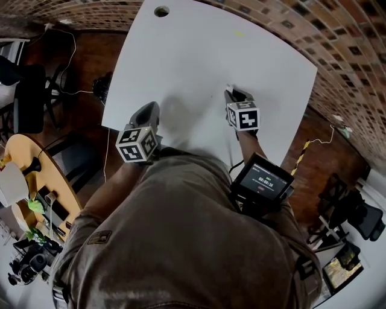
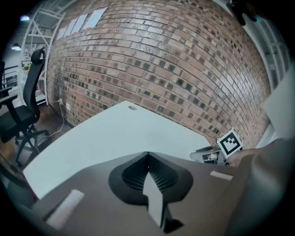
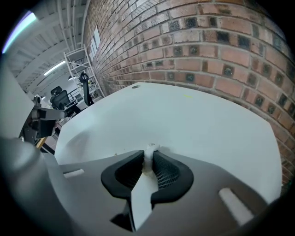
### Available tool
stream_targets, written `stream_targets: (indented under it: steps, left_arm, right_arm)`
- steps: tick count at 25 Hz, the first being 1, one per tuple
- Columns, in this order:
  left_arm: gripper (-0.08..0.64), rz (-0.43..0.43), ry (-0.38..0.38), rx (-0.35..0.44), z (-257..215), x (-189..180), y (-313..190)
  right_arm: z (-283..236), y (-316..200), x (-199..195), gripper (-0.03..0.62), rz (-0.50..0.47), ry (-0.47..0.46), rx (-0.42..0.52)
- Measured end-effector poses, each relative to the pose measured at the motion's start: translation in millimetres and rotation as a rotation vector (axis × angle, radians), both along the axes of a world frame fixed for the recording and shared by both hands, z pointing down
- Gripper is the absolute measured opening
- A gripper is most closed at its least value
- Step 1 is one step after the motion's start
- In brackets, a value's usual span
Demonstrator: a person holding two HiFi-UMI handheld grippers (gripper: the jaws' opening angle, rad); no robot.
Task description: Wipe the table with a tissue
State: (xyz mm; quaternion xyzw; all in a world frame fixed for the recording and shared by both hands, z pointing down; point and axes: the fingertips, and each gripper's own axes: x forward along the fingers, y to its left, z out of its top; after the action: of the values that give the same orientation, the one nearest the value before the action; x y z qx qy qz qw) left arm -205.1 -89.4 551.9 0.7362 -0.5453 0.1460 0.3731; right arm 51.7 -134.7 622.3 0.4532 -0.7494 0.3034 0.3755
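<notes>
The white table (image 1: pixel 199 54) fills the middle of the head view. My right gripper (image 1: pixel 232 92) rests low on it at the right, shut on a small wad of white tissue (image 3: pixel 149 156) that shows between the jaws and pokes out at the tip (image 1: pixel 229 88). In the right gripper view the jaws (image 3: pixel 150 148) press the tissue against the tabletop (image 3: pixel 193 124). My left gripper (image 1: pixel 152 107) hovers near the table's near edge at the left, shut with nothing in it (image 2: pixel 147 154). The left gripper view shows the right gripper (image 2: pixel 213 156) lying on the table.
A round cable hole (image 1: pixel 161 11) sits at the table's far end, with a faint yellow mark (image 1: pixel 239 33) to its right. A brick wall (image 2: pixel 175 69) runs behind the table. A round wooden table (image 1: pixel 36 175) with clutter, a black chair (image 2: pixel 20 115) and floor cables stand to the left.
</notes>
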Motion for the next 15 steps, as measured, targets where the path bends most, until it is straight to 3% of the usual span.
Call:
stream_targets:
  steps: [15]
  left_arm:
    - [0.002,-0.046,-0.002,0.002,-2.3,-14.5,8.8]
  right_arm:
    - [4.8,11.6,-39.6,0.074,-0.107,-0.038,-0.029]
